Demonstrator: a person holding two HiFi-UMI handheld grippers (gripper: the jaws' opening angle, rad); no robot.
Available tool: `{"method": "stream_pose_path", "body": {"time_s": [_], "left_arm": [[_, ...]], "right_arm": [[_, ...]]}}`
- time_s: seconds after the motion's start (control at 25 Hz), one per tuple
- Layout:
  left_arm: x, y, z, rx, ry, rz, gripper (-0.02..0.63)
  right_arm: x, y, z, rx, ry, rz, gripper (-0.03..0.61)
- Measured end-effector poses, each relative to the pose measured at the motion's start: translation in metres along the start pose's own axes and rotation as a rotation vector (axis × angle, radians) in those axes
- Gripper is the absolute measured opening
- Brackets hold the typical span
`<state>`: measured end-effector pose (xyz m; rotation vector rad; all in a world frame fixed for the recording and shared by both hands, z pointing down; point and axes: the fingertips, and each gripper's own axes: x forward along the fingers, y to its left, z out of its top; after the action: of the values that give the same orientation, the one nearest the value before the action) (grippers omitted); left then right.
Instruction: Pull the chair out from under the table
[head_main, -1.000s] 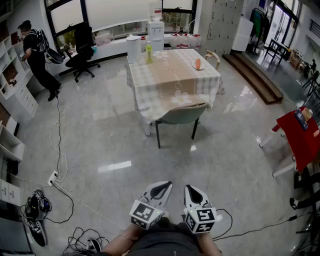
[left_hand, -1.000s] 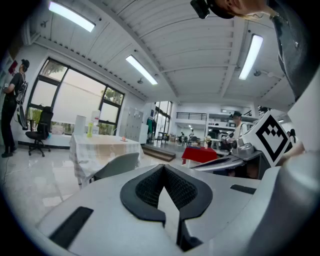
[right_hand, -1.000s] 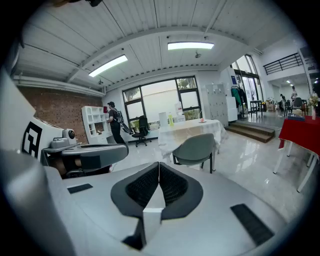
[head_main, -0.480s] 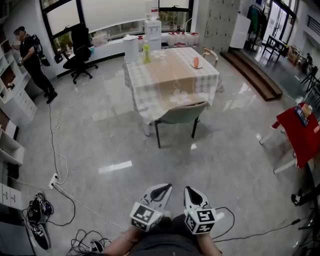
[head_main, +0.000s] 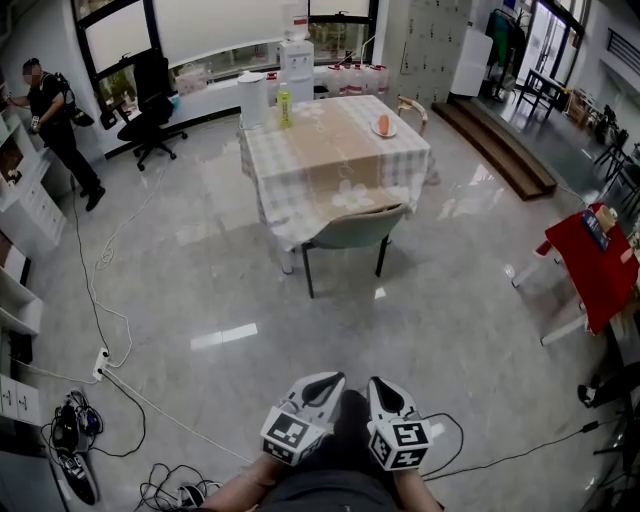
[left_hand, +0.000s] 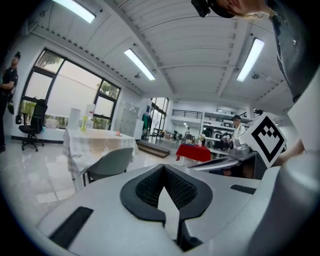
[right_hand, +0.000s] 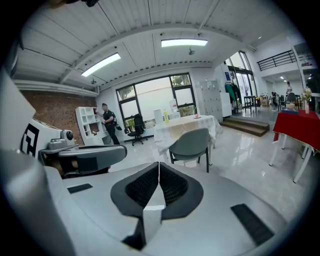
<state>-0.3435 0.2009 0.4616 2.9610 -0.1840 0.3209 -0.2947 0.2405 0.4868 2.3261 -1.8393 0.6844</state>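
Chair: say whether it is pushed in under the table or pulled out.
Pushed in: the chair has its back at the near edge of the table, seat under the cloth.

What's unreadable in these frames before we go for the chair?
Chair seat and far legs: head view, hidden under the tablecloth.
Orange item on the tablecloth: head view, too small to identify.
Red table: head view, cut off by the right edge.
Yellow-green bottle label: head view, too small to read.
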Motion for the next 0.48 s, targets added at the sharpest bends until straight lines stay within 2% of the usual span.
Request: {"method": "stream_pose_path", "body": {"time_s": [0.48], "left_arm": [[0.031,0.006,0.002,-0.013,0.026,0.001,0.009]], "right_arm": [[0.015,-0.018,0.003,0.002,0.019,0.011,0.014]]}}
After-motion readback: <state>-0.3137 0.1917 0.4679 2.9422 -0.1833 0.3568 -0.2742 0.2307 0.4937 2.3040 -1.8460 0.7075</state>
